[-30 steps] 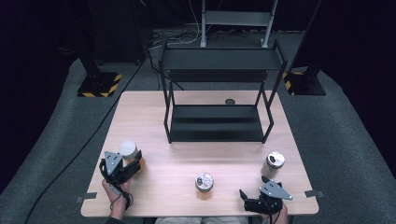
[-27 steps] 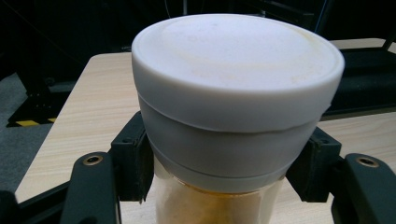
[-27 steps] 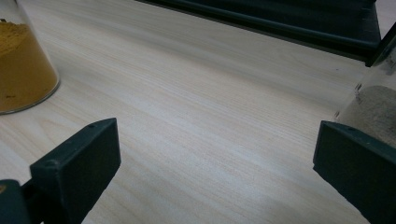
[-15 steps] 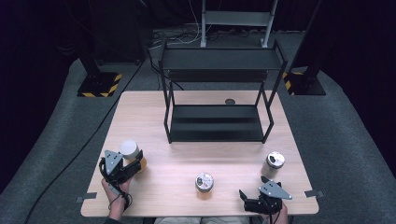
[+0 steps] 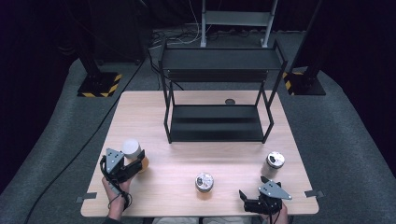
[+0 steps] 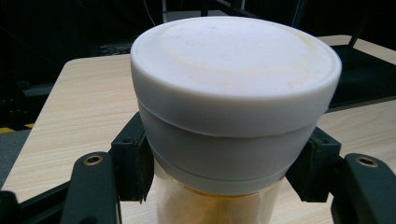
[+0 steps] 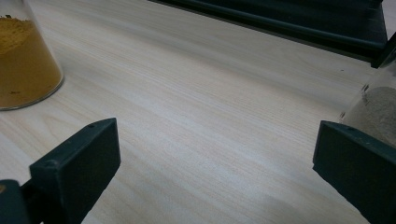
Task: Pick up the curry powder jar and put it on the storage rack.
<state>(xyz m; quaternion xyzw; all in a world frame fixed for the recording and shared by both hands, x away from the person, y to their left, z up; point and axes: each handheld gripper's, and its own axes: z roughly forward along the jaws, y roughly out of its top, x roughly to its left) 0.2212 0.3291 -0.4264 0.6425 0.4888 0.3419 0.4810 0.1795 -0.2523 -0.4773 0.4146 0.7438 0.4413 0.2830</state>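
White-capped jar (image 5: 132, 150) of yellow-orange powder sits between the left tongs (image 5: 135, 164), closed on its glass body just under the cap. Since a second ago it has shifted only slightly at the left front of the surface (image 5: 187, 140), so I judge the grip is settled and lifting comes next. The right tongs (image 5: 250, 205) rest wide open, holding nothing. Two more jars (image 5: 204, 182) (image 5: 273, 163) stand nearby; the black shelf (image 5: 219, 123) is empty.
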